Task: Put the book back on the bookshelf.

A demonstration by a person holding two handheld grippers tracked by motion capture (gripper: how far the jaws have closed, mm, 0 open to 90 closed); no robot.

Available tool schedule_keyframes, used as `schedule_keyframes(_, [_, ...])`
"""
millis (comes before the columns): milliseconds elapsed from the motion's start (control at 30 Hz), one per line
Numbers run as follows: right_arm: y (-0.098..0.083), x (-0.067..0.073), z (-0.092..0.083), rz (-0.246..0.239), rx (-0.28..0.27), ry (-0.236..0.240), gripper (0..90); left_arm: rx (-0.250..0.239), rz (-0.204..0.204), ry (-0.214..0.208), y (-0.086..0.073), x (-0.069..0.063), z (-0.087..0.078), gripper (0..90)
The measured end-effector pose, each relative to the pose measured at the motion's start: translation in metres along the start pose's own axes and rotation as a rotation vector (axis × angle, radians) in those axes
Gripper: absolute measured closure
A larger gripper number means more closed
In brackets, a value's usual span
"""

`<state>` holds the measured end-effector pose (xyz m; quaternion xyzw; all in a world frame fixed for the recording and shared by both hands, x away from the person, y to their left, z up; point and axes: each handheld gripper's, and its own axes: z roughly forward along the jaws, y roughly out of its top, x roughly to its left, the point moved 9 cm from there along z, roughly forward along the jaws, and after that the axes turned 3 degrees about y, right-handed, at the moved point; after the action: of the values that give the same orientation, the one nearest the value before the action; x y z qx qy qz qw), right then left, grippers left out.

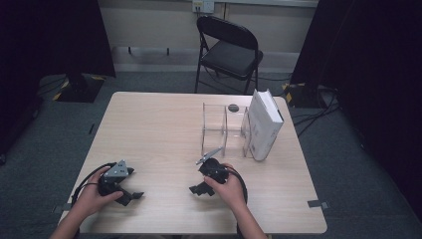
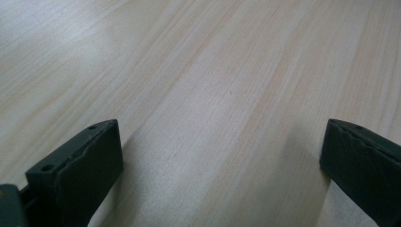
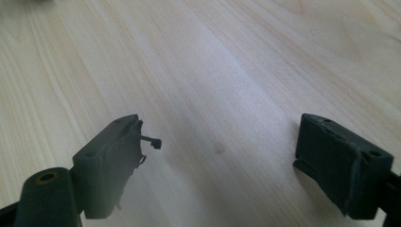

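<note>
Black rubber pads on both tongs stood wide apart over bare wood, with nothing between them. The left tongs (image 1: 130, 191) rested at the near left of the tabletop (image 1: 149, 124); the right tongs (image 1: 199, 185) sat near the middle of the near edge. Farther right, the white book (image 1: 263, 124) stood upright, leaning against the right end of the clear acrylic rack (image 1: 224, 130). Judging from that, the book seemed already placed, and little appeared left but bringing the hands to rest.
</note>
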<state>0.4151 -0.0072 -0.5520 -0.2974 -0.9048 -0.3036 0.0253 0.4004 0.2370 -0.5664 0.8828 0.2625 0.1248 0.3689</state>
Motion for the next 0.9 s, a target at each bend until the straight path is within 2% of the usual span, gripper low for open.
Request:
schedule_keyframes(33, [0.000,0.000,0.000,0.000,0.000,0.000,13.9,0.000,0.000,0.000,0.000,0.000,0.000,0.0])
schedule_keyframes(133, [0.001,0.000,0.004,-0.053,-0.042,-0.038,13.6,0.000,0.000,0.000,0.000,0.000,0.000,0.0])
schedule_keyframes(167, [0.001,0.000,0.004,-0.053,-0.042,-0.038,13.6,0.000,0.000,0.000,0.000,0.000,0.000,0.0])
schedule_keyframes(200, [0.001,0.000,0.006,-0.091,-0.057,-0.064,13.5,0.000,0.000,0.000,0.000,0.000,0.000,0.0])
schedule_keyframes(233, [0.001,0.000,0.006,-0.091,-0.057,-0.064,13.5,0.000,0.000,0.000,0.000,0.000,0.000,0.0])
schedule_keyframes(267, [0.000,0.001,0.007,-0.116,-0.064,-0.083,13.0,0.000,0.000,0.000,0.000,0.000,0.000,0.0])
schedule_keyframes(367, [-0.001,0.001,0.008,-0.134,-0.089,-0.098,12.3,0.000,0.000,0.000,0.000,0.000,0.000,0.0])
schedule_keyframes(533, [-0.002,0.001,0.009,-0.120,-0.156,-0.101,12.3,0.001,-0.001,0.002,0.000,0.000,0.000,0.0])
schedule_keyframes(767, [-0.003,0.002,0.010,-0.128,-0.193,-0.120,12.1,0.001,-0.001,0.002,0.000,0.000,0.000,0.0])
schedule_keyframes(800, [-0.004,0.002,0.011,-0.126,-0.202,-0.137,11.7,0.000,0.000,0.002,0.000,0.000,0.000,0.0])
schedule_keyframes(900, [-0.004,0.002,0.012,-0.131,-0.217,-0.136,11.0,0.000,-0.001,0.002,0.000,0.000,0.000,0.0])
